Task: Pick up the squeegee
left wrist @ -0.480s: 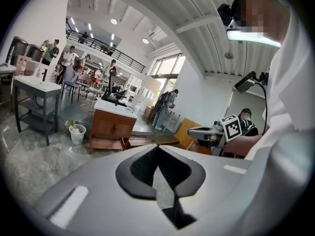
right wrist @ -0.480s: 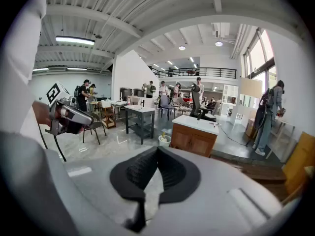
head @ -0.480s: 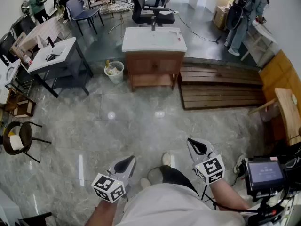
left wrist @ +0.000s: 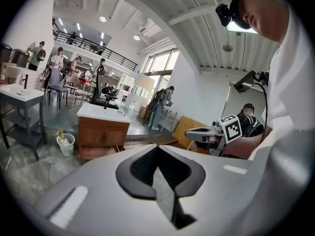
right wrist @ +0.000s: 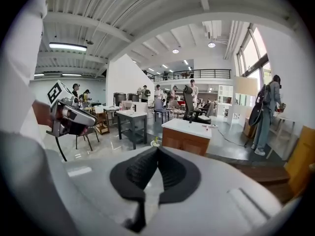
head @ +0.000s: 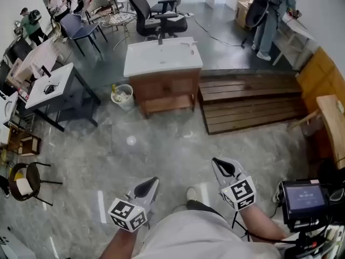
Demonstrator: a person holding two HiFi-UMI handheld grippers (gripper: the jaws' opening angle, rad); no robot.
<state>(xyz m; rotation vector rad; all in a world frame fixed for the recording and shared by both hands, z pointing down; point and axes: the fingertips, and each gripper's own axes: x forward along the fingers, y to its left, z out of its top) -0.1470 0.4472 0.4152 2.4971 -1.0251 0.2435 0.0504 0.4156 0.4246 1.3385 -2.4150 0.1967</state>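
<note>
Head view: left gripper (head: 148,186) and right gripper (head: 221,165) hang over glossy marbled floor (head: 161,144), well apart from the white-topped wooden cabinet (head: 161,85). A slim speck on its top may be the squeegee (head: 188,43). Left gripper view: ribbed black pads clenched, nothing between. Right gripper view: same, tips together, empty.

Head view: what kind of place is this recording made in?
Probably an open-plan workshop or lab hall: a washbasin cabinet stands free on the stone floor, with office chairs and work desks around it.
</note>
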